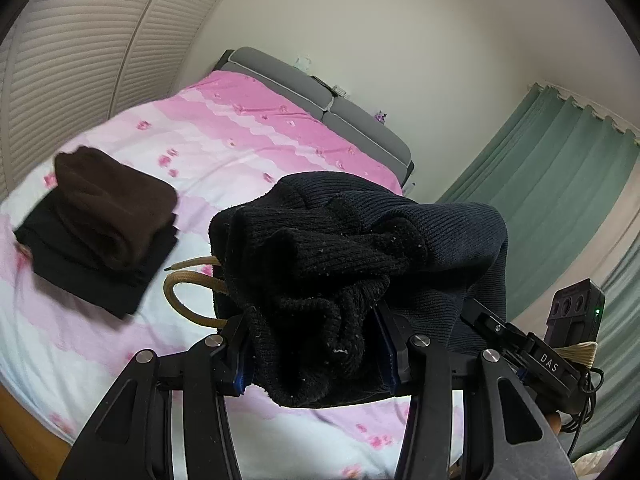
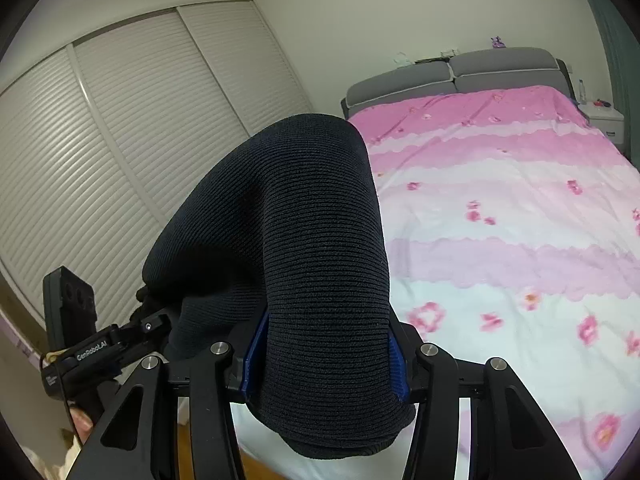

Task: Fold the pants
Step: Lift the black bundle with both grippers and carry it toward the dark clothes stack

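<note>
Dark navy ribbed knit pants [image 1: 448,240] with a black waistband and a tan drawstring [image 1: 188,280] hang between both grippers above the bed. My left gripper [image 1: 316,344] is shut on the bunched black waistband. My right gripper [image 2: 324,356] is shut on a thick fold of the same pants [image 2: 320,248], which drapes over it and hides the fingertips. The right gripper also shows at the right edge of the left wrist view [image 1: 532,356], close beside the left one.
A pile of folded dark clothes, brown on top of black [image 1: 100,220], lies on the pink and white floral bedspread [image 2: 520,216]. A grey headboard [image 2: 460,68], white louvred wardrobe doors [image 2: 120,140], green curtains [image 1: 552,168] and a nightstand [image 2: 604,120] surround the bed.
</note>
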A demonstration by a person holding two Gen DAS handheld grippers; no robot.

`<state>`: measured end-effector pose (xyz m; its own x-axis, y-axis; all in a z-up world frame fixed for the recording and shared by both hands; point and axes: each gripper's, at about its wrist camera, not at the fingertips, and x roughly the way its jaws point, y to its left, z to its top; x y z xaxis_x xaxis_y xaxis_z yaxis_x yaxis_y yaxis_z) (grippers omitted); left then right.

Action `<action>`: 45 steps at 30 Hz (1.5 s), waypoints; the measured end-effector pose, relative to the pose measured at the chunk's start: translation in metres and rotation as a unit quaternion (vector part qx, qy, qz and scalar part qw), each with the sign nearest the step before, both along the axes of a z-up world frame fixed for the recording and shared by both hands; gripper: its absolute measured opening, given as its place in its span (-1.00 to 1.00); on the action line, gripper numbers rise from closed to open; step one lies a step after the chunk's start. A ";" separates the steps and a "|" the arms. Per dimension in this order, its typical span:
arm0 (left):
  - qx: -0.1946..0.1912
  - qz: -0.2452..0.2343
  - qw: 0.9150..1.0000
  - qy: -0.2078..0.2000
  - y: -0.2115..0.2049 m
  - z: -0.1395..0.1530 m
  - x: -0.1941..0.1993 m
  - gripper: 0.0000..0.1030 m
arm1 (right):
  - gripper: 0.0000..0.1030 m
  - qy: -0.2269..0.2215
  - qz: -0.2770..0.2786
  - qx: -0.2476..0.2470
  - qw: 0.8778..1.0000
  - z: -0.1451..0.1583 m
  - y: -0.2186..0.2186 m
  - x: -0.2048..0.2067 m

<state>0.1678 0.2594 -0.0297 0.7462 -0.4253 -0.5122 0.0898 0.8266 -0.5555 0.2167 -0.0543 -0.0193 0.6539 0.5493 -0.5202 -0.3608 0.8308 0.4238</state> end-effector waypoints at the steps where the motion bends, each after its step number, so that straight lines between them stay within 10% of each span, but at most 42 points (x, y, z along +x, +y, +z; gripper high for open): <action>1: 0.002 -0.004 1.000 0.001 0.013 0.001 -0.002 -0.07 | -0.03 -0.001 -0.003 0.002 1.000 0.001 0.010 -0.004; 12: -0.005 -0.002 1.000 -0.007 0.142 0.014 -0.008 -0.07 | -0.03 -0.009 -0.022 0.016 1.000 0.007 0.142 -0.034; 29: 0.007 0.048 0.999 -0.011 0.194 0.019 0.041 -0.07 | -0.03 -0.016 0.028 0.030 0.999 0.005 0.201 0.035; 45: 0.004 -0.022 0.998 0.051 0.287 -0.008 0.172 -0.08 | -0.03 0.037 -0.024 0.027 0.999 -0.019 0.291 0.117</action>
<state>0.3401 0.5469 -0.0373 0.6707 -0.4528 -0.5875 0.0703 0.8273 -0.5573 0.3335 0.2368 -0.0384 0.6411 0.5475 -0.5378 -0.2876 0.8211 0.4931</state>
